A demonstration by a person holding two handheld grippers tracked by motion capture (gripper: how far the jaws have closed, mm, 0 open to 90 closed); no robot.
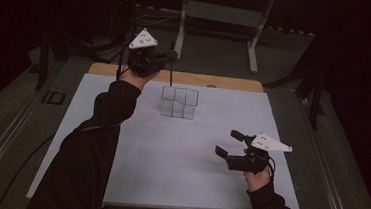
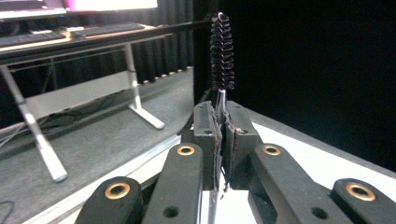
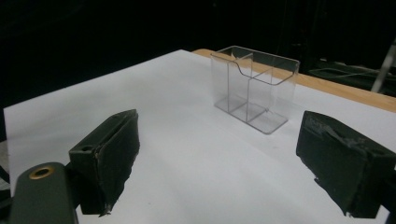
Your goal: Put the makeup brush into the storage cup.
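Note:
My left gripper [image 1: 169, 58] is raised above the far left part of the table, shut [image 2: 223, 116] on the wire stem of a black bottle brush [image 2: 221, 51]. The brush stands upright, bristles above the jaws. Its lower end [image 1: 170, 76] hangs just over the far left corner of a clear plastic box with dividers [image 1: 178, 102]. The box stands empty on the white sheet [image 3: 254, 86]. My right gripper [image 1: 226, 143] hovers low at the front right, open, nothing between its jaws [image 3: 219, 140], facing the box.
A white sheet [image 1: 169, 163] covers the wooden tabletop [image 1: 225, 81], which shows along the far edge. Behind the table stands a desk on a white metal frame [image 1: 221, 12], with a keyboard on it [image 2: 32, 37]. Dark floor and cables surround the table.

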